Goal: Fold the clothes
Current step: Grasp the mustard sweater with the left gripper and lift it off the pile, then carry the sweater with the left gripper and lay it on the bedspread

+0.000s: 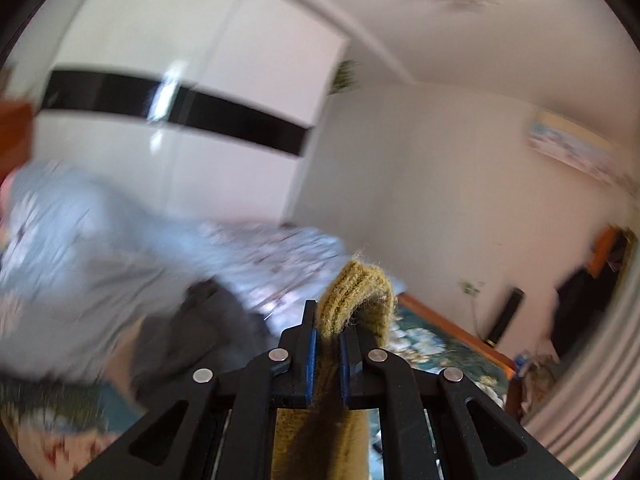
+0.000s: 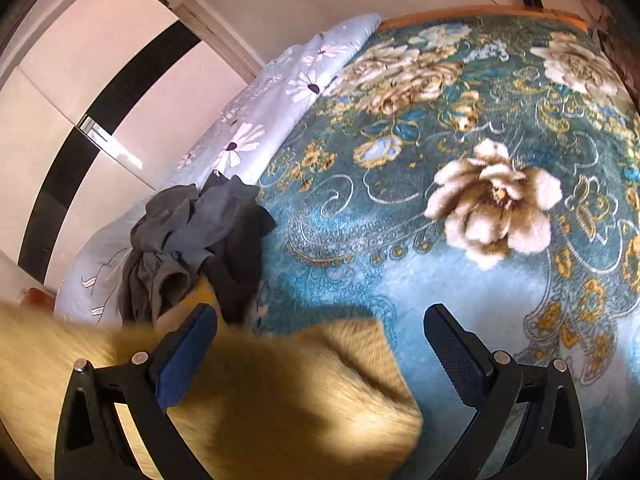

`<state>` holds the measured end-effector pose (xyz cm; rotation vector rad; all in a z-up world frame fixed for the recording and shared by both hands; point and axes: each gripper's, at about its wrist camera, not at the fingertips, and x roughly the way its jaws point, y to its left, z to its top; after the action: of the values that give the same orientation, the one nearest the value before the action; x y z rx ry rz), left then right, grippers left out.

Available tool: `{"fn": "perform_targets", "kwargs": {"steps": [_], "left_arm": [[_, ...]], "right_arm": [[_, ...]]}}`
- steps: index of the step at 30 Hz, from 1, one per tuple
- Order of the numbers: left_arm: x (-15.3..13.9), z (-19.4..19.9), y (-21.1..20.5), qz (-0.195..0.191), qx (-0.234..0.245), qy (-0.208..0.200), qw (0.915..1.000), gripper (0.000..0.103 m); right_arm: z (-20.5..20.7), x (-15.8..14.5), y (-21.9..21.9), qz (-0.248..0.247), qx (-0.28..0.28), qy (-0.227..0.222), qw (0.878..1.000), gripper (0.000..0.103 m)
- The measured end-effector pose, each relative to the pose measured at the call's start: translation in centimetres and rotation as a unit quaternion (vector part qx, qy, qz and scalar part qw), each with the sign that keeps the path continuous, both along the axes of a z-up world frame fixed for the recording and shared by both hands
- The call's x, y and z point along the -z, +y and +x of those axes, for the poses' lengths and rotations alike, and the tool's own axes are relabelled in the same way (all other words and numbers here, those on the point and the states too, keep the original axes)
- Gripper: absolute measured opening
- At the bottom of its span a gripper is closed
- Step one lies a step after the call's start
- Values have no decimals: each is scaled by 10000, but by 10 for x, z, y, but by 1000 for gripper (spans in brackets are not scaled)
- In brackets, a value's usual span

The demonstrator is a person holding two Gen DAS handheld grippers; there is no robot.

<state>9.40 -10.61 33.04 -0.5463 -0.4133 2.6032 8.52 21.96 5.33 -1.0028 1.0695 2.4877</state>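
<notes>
My left gripper (image 1: 329, 330) is shut on a fold of a mustard-yellow knitted garment (image 1: 356, 292), which sticks up past the fingertips and hangs below them, lifted above the bed. In the right wrist view the same yellow garment (image 2: 280, 400) lies blurred across the lower frame, under and between the fingers. My right gripper (image 2: 320, 316) is open, with its jaws wide apart, just above the garment and holding nothing. A pile of dark grey clothes (image 2: 200, 236) lies on the bed to the left; it also shows in the left wrist view (image 1: 208, 336).
The bed has a teal floral blanket (image 2: 480, 120) with a wooden edge (image 2: 480, 12). A light blue daisy-print quilt (image 2: 256, 120) lies along its left side. A white wardrobe with a black band (image 1: 180, 100) stands behind.
</notes>
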Motion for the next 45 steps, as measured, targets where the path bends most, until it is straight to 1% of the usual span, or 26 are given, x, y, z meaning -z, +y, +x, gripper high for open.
{"fn": "perform_targets", "kwargs": {"steps": [2, 5, 8, 10, 12, 15, 17, 19, 21, 22, 24, 26, 29, 30, 32, 34, 35, 36, 37, 38, 39, 40, 41, 42, 44, 45], "left_arm": [[13, -9, -12, 19, -177, -187, 9997, 9], [23, -16, 1, -99, -4, -276, 9996, 9], [42, -26, 51, -216, 666, -333, 9970, 9], [59, -34, 93, -197, 1145, -498, 9920, 9], [70, -38, 140, -255, 1622, -632, 9844, 9], [87, -44, 211, -340, 2328, -832, 9684, 9], [96, -41, 254, -413, 2706, -964, 9570, 9], [108, -36, 298, -481, 3002, -1106, 9462, 9], [128, -29, 341, -504, 3187, -1325, 9372, 9], [138, -26, 352, -516, 3227, -1439, 9341, 9], [151, -21, 353, -564, 3228, -1639, 9305, 9], [165, -17, 353, -611, 3228, -1839, 9264, 9], [186, -10, 354, -682, 3225, -2137, 9196, 9], [192, -8, 354, -706, 3223, -2236, 9172, 10], [206, -3, 354, -752, 3218, -2433, 9119, 12], [220, 1, 355, -799, 3212, -2629, 9063, 18], [227, 4, 355, -822, 3209, -2726, 9033, 24], [233, 6, 355, -845, 3205, -2823, 9002, 34], [240, 8, 355, -867, 3201, -2920, 8971, 41], [247, 10, 355, -890, 3196, -3017, 8938, 55], [245, 12, 341, -753, 3115, -3019, 8979, 63], [235, 13, 309, -459, 2929, -2898, 9100, 64], [229, 15, 281, -313, 2673, -2788, 9218, 67], [225, 15, 256, -296, 2351, -2701, 9332, 71], [217, 17, 207, -259, 1697, -2516, 9525, 74], [216, 16, 181, -311, 1305, -2490, 9592, 74]], "right_arm": [[4, -4, 2, 22, 16, 61, 10000, 103], [12, -7, 8, -31, 114, 159, 9998, 103], [19, -12, 14, -64, 216, 308, 9993, 103], [25, -17, 18, -88, 213, 454, 9987, 103], [31, -26, 25, -68, 126, 610, 9980, 103], [36, -52, 52, 164, -185, 711, 9972, 103], [44, -82, 75, 920, -299, 741, 9925, 103], [56, -111, 101, 1419, -358, 874, 9854, 103], [69, -131, 130, 1904, -311, 816, 9778, 103], [73, -135, 139, 2064, -249, 757, 9752, 103], [91, -131, 165, 2241, 129, 643, 9724, 103], [107, -112, 189, 1901, 533, 550, 9788, 103], [113, -85, 220, 935, 919, 242, 9911, 103], [115, -85, 223, 899, 993, 238, 9907, 103], [120, -93, 223, 1079, 973, 266, 9890, 103], [117, -101, 223, 1129, 777, 420, 9897, 103], [115, -105, 223, 1152, 677, 499, 9898, 103], [112, -105, 222, 1156, 593, 524, 9901, 103], [107, -104, 218, 1171, 454, 525, 9907, 103], [101, -101, 213, 1213, 315, 482, 9909, 103], [94, -98, 207, 1256, 176, 437, 9910, 103], [84, -94, 197, 1377, -68, 346, 9898, 103], [75, -90, 187, 1501, -318, 252, 9878, 103], [69, -89, 177, 1629, -521, 196, 9851, 103], [51, -84, 143, 2088, -1143, 80, 9712, 103], [43, -81, 124, 2288, -1508, 54, 9617, 103]]}}
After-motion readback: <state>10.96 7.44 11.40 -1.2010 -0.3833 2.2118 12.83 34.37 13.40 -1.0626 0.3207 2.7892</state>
